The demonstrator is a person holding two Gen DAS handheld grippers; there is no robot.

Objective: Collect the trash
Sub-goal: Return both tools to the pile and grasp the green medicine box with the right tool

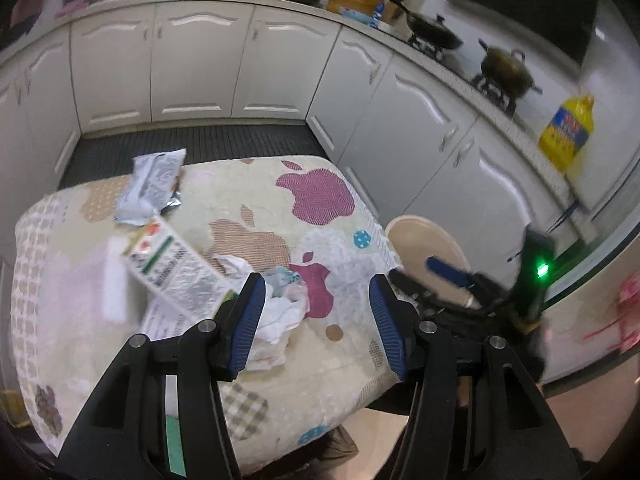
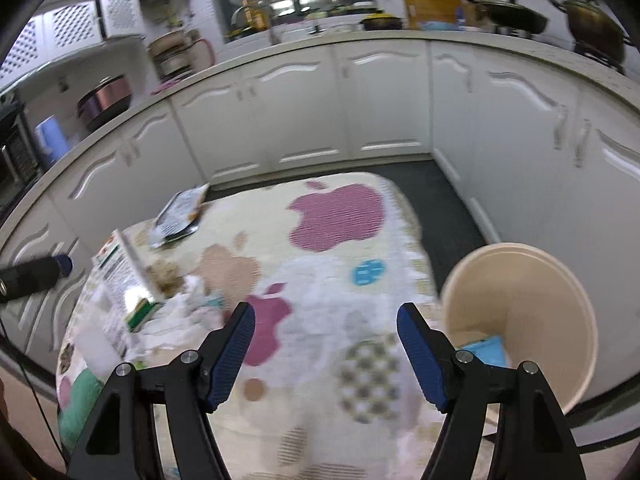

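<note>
Trash lies on the left part of a table covered with an apple-patterned cloth (image 1: 312, 200): a crumpled white tissue (image 1: 276, 320), a printed carton (image 1: 176, 268) and a silver-white wrapper (image 1: 154, 184). My left gripper (image 1: 318, 312) is open and empty, just above the tissue, which lies by its left finger. A beige bin (image 2: 520, 320) stands right of the table and holds a blue scrap (image 2: 486, 350). My right gripper (image 2: 326, 344) is open and empty over the cloth, left of the bin. The right gripper also shows in the left wrist view (image 1: 448, 276).
White kitchen cabinets (image 1: 200, 64) ring the table, with a dark floor mat (image 1: 192, 148) between them. Pans (image 1: 432, 32) and a yellow oil bottle (image 1: 566, 132) stand on the counter at right. A green cloth (image 2: 80, 404) lies at the table's near left corner.
</note>
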